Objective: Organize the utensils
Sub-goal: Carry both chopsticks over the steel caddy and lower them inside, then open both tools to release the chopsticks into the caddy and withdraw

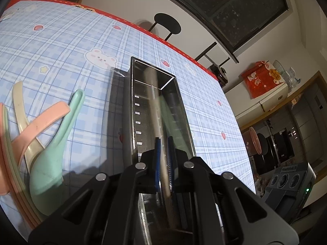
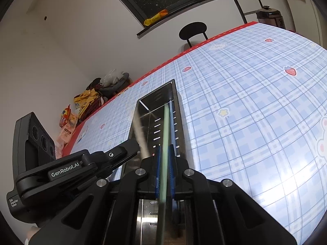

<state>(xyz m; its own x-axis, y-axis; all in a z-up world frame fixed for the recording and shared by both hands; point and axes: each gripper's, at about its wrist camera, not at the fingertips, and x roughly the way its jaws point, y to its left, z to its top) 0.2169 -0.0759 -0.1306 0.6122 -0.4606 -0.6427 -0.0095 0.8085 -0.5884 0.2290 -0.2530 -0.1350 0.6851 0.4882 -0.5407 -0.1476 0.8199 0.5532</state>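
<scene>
While both tongs hang over the steel utensil box (image 1: 143, 106), the step in hand looks like lowering two long utensils into it, and doing it well means keeping each shaft parallel to the box's long walls and letting go only once the tip is well inside. The left gripper (image 1: 163, 163) is clamped on a cream stick (image 1: 156, 120) running ahead of it into the box; the right gripper (image 2: 164, 169) is clamped on a pale green stick (image 2: 166, 126), with a blue one (image 2: 172, 120) just beside it against the box's far wall. Beyond the tongs spreads a blue plaid tablecloth (image 2: 255, 106) with a red edge, then a white wall, a dark window and a black chair (image 1: 167, 25). Left of the left gripper lie mint, pink and cream spoons (image 1: 51, 143), still to be sorted.
</scene>
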